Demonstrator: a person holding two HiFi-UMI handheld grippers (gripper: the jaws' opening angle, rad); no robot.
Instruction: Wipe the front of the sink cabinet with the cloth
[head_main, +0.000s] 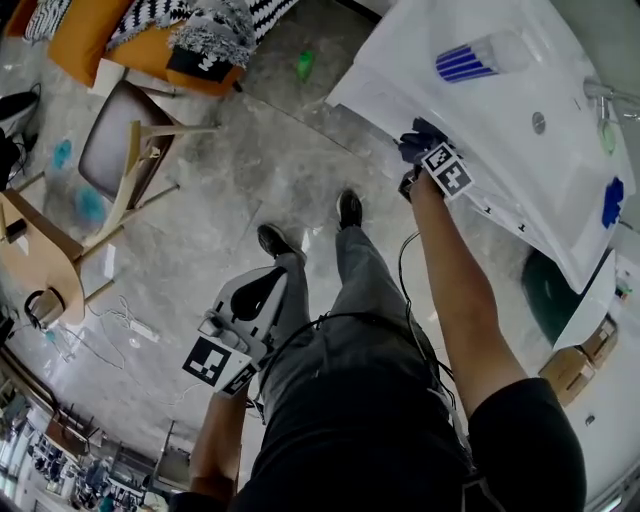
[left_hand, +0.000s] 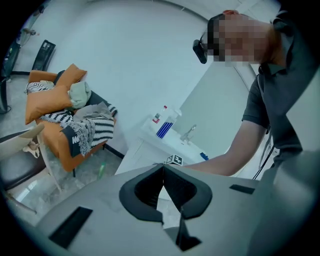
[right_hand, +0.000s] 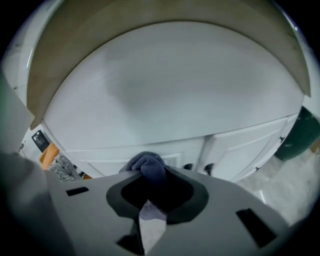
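Cloth (right_hand: 146, 164) is sitting bunched, dark blue-grey, right at the jaw tips of the right gripper (right_hand: 146, 176), and the jaws are clamping down on it. A wad is sticking out past the tips, with a paler tail hanging back toward 6 o'clock.

In the right gripper view the cabinet front (right_hand: 240, 142) is lying straight ahead of the cloth at 12 o'clock. The pair of dark knobs (right_hand: 198, 168) is sitting just beside the cloth at about 3 o'clock. We are not calling contact: the wad is looking very near the white panel, but we cannot tell whether it is touching.

In the head view the cloth (head_main: 413, 142) is showing at the front lip of the countertop (head_main: 480, 140). That lip is running from about 10 o'clock to 4 o'clock, so we are judging that the wipe needs to travel along that line with the wad pressed forward. The right gripper (head_main: 422, 160) is reaching out on a straight arm toward 1 o'clock and is the only one near the cabinet.

Left gripper (head_main: 260, 292) is hanging low over the floor (head_main: 250, 170) at about 7 o'clock, well apart from the cabinet. In the left gripper view its jaws are standing together with nothing between them.
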